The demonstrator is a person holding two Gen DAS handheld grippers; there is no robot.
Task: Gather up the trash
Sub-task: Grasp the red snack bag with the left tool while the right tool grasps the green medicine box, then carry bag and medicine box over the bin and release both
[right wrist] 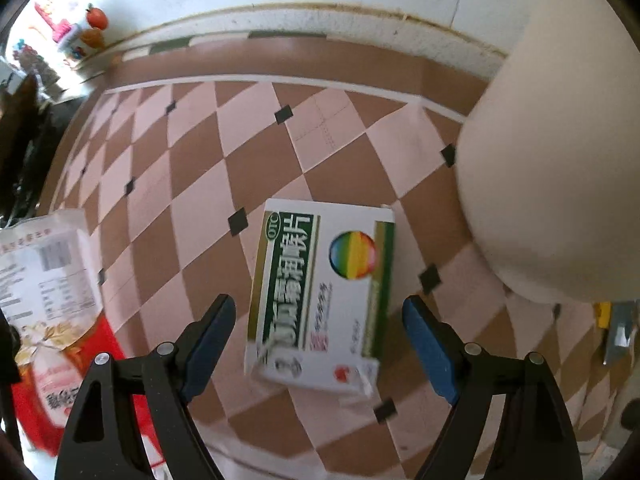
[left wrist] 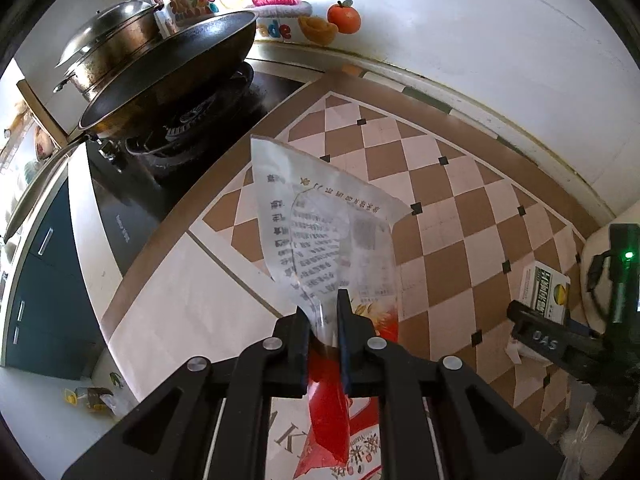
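My left gripper [left wrist: 323, 306] is shut on a crumpled clear plastic food bag [left wrist: 320, 220] with printed text and a red lower part, held up above the checkered countertop [left wrist: 440, 200]. The same bag [right wrist: 52, 292] shows at the left edge of the right wrist view. A white and green medicine box [right wrist: 320, 304] with a rainbow ball logo lies flat on the counter. My right gripper [right wrist: 320, 312] hangs open above it, one blue-padded finger on each side, neither pad touching it. In the left wrist view the box [left wrist: 544, 292] lies at the right, under the right gripper's black body.
A black wok [left wrist: 168, 76] and a lidded pot [left wrist: 112, 44] stand on the gas stove at the back left. A large cream rounded container [right wrist: 552, 140] stands right of the box. Small wrappers [right wrist: 614, 332] lie at the far right. Tiled wall with stickers behind.
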